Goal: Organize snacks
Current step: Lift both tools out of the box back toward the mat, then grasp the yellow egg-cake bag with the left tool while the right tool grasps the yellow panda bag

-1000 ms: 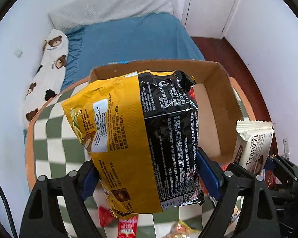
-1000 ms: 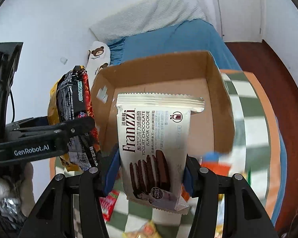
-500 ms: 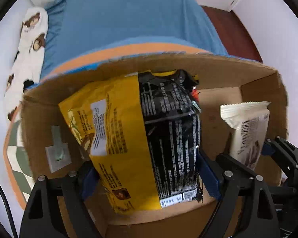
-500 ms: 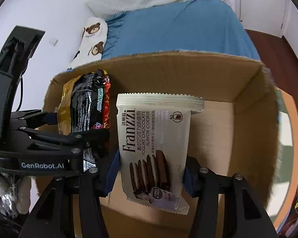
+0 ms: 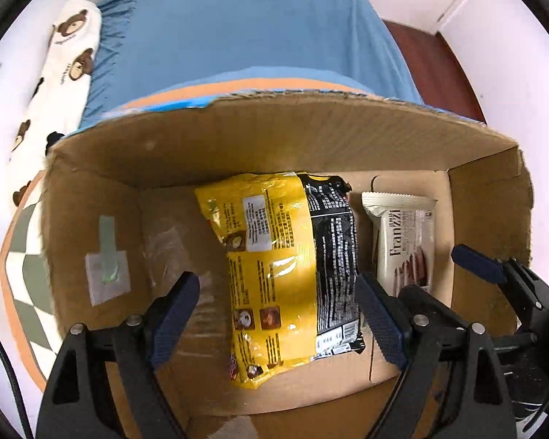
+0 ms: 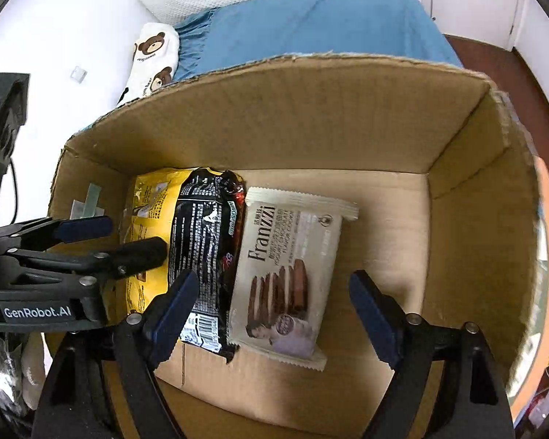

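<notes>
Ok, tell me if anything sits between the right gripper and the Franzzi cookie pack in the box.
Nothing visible does. The right gripper is open directly over the Franzzi cookie pack, which lies flat on the floor of the cardboard box. The yellow and black snack bag lies alongside on the left, touching the pack's edge, not covering it.

Cardboard box (image 6: 311,117): bare floor right of the white cookie pack (image 6: 285,278) and left of the yellow-and-black snack bag (image 5: 285,274); four walls bound entry, open above.

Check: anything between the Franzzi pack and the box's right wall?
Nothing: bare cardboard floor between Franzzi pack and the box wall, clearest in right wrist view.
</notes>
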The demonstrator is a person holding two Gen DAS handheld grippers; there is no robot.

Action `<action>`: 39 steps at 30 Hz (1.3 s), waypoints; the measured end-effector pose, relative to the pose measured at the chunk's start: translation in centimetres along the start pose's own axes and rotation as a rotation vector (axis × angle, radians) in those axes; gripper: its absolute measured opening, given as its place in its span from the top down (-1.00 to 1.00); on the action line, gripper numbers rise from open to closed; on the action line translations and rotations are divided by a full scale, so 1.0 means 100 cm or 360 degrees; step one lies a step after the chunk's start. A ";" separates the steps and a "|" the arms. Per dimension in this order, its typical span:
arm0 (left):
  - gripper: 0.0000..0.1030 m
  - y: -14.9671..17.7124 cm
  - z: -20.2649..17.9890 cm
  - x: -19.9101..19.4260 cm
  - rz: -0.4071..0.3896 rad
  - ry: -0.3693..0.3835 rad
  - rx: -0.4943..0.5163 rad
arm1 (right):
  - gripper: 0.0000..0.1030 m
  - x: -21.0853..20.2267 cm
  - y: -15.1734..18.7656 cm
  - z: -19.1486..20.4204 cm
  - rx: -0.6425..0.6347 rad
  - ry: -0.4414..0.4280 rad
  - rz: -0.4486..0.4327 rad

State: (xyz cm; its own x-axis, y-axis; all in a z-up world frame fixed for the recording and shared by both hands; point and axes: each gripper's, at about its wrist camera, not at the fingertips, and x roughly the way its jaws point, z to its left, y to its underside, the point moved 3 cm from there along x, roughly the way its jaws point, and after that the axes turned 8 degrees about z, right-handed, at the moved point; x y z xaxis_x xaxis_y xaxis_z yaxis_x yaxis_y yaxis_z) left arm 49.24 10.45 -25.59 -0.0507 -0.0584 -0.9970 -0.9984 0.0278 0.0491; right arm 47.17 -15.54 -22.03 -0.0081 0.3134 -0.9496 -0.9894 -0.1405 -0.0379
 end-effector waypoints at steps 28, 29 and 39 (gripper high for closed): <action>-0.68 0.186 -0.023 -0.129 -0.0712 -0.0118 -0.0098 | -0.68 -0.160 0.154 0.048 -0.0041 0.0315 -0.0528; -0.68 0.192 -0.023 -0.131 -0.0715 -0.0110 -0.0098 | -0.68 -0.165 0.161 0.050 -0.0034 0.0303 -0.0536; -0.68 0.267 -0.034 -0.094 -0.0530 -0.0108 0.0063 | -0.68 -0.157 0.242 0.046 0.0061 0.0209 -0.0361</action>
State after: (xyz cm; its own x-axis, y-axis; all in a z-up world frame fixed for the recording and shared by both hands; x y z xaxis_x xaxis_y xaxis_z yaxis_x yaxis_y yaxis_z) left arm 22.93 8.32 -14.71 0.2812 -0.0045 -0.9596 -0.9580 0.0573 -0.2810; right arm 22.68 -19.49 -6.65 0.2309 0.2080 -0.9505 -0.9685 -0.0441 -0.2450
